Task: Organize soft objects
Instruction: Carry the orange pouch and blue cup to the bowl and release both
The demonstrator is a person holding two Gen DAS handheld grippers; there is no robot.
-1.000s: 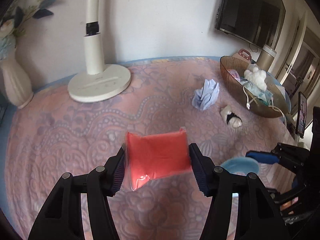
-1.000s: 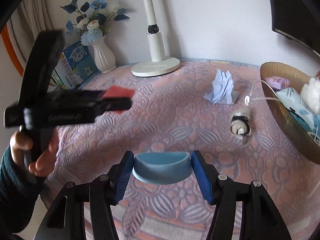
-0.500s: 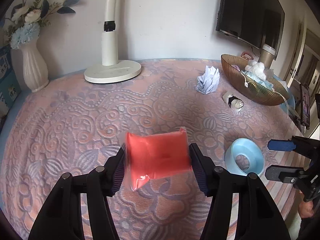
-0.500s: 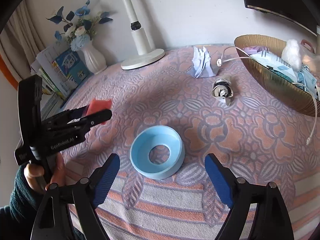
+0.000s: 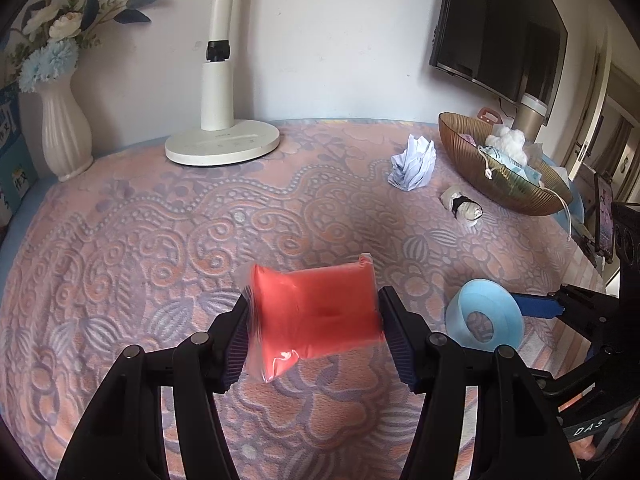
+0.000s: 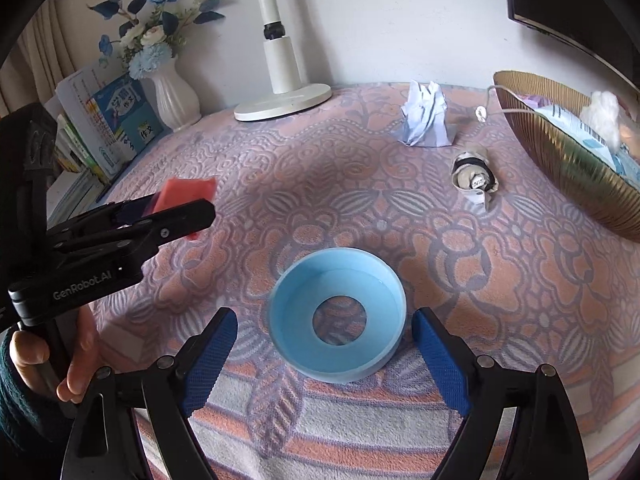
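With the right gripper [image 6: 325, 354] just opened wide off the blue ring [image 6: 338, 314] at lower centre, lift clear; left gripper [image 5: 314, 322] fingers clamp the red pouch [image 5: 316, 312] for the bowl [image 5: 500, 176], upper right.

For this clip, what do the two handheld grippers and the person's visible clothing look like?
Both grippers are black linkage frames with silver pivot rivets and blue ribbed pads. The left gripper carries white "GenRobot.AI" lettering, seen from the right wrist view; the right gripper shows "DAS" lettering in the left wrist view. A dark teal knit sleeve covers the left wrist.
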